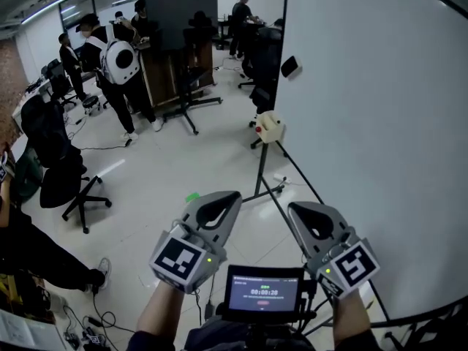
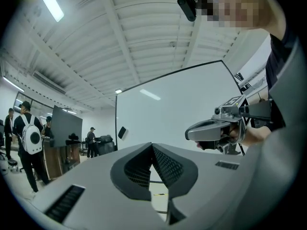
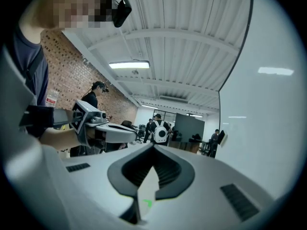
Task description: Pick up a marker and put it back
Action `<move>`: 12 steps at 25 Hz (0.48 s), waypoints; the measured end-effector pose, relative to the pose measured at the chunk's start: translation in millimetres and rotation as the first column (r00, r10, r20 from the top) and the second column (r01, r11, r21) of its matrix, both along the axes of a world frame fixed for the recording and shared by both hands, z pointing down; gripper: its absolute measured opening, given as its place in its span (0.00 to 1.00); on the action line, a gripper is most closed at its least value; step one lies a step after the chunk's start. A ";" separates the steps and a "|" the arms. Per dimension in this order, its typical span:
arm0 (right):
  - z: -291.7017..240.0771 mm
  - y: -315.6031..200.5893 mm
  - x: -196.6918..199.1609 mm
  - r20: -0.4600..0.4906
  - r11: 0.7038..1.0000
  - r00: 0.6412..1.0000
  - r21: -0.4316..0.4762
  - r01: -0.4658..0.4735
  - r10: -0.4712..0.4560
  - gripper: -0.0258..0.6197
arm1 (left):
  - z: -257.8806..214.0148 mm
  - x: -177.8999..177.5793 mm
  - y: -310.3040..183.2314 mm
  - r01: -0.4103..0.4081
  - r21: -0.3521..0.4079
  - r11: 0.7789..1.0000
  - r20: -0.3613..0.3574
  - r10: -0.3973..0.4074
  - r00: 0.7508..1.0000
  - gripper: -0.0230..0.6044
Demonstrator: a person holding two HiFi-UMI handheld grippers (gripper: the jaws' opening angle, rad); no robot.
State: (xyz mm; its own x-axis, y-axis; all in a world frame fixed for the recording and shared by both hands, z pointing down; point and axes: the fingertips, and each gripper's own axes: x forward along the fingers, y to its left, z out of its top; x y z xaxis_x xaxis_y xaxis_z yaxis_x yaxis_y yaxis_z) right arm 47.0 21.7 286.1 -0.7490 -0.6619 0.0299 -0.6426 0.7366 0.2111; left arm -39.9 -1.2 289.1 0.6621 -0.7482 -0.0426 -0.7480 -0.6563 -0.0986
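- Screen [image 1: 263, 292]: a small lit display at the bottom edge of the head view, between the person's two forearms.
- Left gripper [image 1: 231, 196]: held level above the floor [image 1: 161, 170]. Its jaws are closed tip to tip with nothing between them.
- Right gripper [image 1: 293, 209]: held level beside the left gripper and apart from it, on the side nearer the whiteboard [image 1: 380, 123]. Its jaws are also closed tip to tip and grip nothing.
- Marker: its location cannot be determined from any view.
- Green mark [image 1: 192, 197]: on the floor, just left of the left gripper's tip in the head view.
- Whiteboard: upright, filling the right side of the head view, with a black stand [image 1: 262, 172] at its left edge.
- Cream box [image 1: 270, 126]: at the top of the stand's post, against the whiteboard's left edge.
- Dark block [image 1: 290, 66]: on the whiteboard face, above the cream box.
- Office chair [image 1: 69, 178]: black, on the floor at the left.
- Person with a white backpack [image 1: 117, 64]: standing far back, near a dark upright panel [image 1: 181, 17].
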 end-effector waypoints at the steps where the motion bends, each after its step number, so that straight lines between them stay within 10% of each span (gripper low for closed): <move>1: 1.8 4.4 9.5 0.002 1.000 1.000 -0.008 0.000 0.000 0.05 | 2.0 10.6 4.2 -0.005 -0.005 1.000 0.004 0.005 1.000 0.03; 12: 25.6 51.7 89.2 0.044 0.997 0.999 -0.075 0.005 -0.002 0.05 | 17.8 91.5 58.7 -0.016 -0.045 0.999 0.060 0.018 0.998 0.03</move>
State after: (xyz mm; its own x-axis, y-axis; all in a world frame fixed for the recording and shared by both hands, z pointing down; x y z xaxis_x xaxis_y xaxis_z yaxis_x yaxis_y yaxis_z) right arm 136.2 73.4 311.6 -0.7531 -0.6563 0.0464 -0.6473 0.7517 0.1263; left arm 51.6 57.5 306.9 0.6751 -0.7371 0.0309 -0.7303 -0.6736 -0.1133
